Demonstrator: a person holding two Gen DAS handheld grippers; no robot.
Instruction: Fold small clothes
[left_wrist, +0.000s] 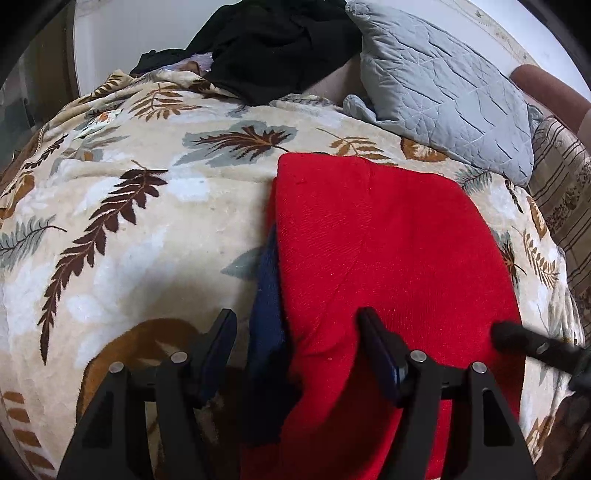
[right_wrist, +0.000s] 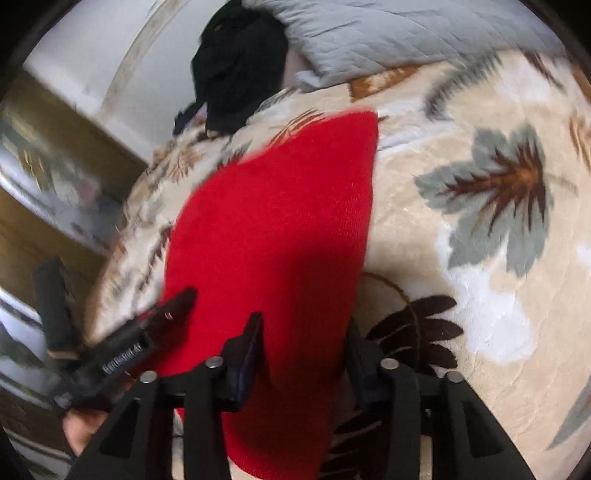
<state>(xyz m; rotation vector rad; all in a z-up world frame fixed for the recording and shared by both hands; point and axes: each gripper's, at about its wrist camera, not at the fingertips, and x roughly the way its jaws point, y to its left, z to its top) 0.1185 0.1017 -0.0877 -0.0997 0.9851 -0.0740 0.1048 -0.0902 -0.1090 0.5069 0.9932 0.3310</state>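
Observation:
A red knit garment (left_wrist: 384, 258) lies flat on the leaf-patterned blanket (left_wrist: 140, 221), with a dark blue piece (left_wrist: 266, 332) showing along its left edge. My left gripper (left_wrist: 297, 325) is open, its jaws straddling the near left edge of the red garment and the blue piece. My right gripper (right_wrist: 304, 332) is open over the near right edge of the red garment (right_wrist: 273, 229). The left gripper's finger (right_wrist: 177, 302) shows at the left of the right wrist view. The right gripper's finger (left_wrist: 517, 336) shows at the right of the left wrist view.
A grey quilted pillow (left_wrist: 443, 85) lies at the far right of the bed. A heap of black clothes (left_wrist: 273, 44) sits at the far end, also seen in the right wrist view (right_wrist: 236, 62). A striped cover (left_wrist: 565, 206) lies at the right edge.

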